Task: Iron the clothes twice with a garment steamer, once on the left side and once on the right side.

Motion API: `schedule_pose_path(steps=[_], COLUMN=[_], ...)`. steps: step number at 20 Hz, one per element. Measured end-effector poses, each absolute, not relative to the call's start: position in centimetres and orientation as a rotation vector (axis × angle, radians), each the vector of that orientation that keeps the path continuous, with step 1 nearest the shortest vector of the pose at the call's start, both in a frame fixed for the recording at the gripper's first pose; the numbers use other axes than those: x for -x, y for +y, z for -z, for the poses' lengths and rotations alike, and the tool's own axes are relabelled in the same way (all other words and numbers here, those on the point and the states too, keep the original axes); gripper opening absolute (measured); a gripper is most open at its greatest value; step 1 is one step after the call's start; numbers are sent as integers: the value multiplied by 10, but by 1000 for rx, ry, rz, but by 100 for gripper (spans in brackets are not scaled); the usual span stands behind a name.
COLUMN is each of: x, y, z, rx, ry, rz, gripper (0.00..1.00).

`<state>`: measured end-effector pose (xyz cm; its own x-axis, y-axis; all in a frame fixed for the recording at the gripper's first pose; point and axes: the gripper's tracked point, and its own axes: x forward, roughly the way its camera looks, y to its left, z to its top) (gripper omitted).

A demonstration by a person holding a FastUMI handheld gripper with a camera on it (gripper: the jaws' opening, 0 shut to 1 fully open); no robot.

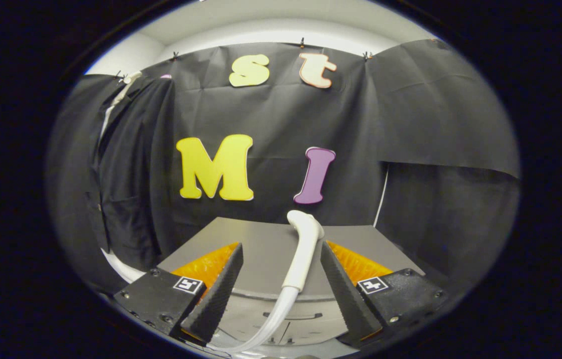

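I take the steamer head (304, 234) as my landmark. It stands upright on its white handle, nozzle end topmost and bent over, with its hose (266, 324) curving down from it toward me and under the gripper (281, 279). I judge it is parked this way so the handle can be taken from the front. The gripper's fingers stand wide apart with the handle between them, nearer the right finger; I cannot tell whether that finger touches it, and the left finger is clear of it. Nothing is clamped yet.

The dark garment (131, 174) hangs well to the left of the steamer head and higher, against the booth wall. Behind the steamer head lies the grey tabletop (261, 239).

Pose: I hold the gripper level, pointed straight ahead, fingers flanking the handle. Next move, in my judgement, is closing on the handle.
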<state>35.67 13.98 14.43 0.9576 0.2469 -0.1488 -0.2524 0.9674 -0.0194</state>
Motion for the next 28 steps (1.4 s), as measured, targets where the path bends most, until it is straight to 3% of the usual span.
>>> schedule_pose_path(steps=[6,13,15,18,21,28], x=[-432,-464,-469,-464,-462,-408], y=[121,134,138,143,151,165], z=[-89,-58,-56,-60,-63,-110], rx=[-19,-102,-114,-166,-230,-226], ry=[390,526,537,534,521,376], rz=[-242,-308,-298,-322,-334,-327], gripper=[96,71,58,53,36,32])
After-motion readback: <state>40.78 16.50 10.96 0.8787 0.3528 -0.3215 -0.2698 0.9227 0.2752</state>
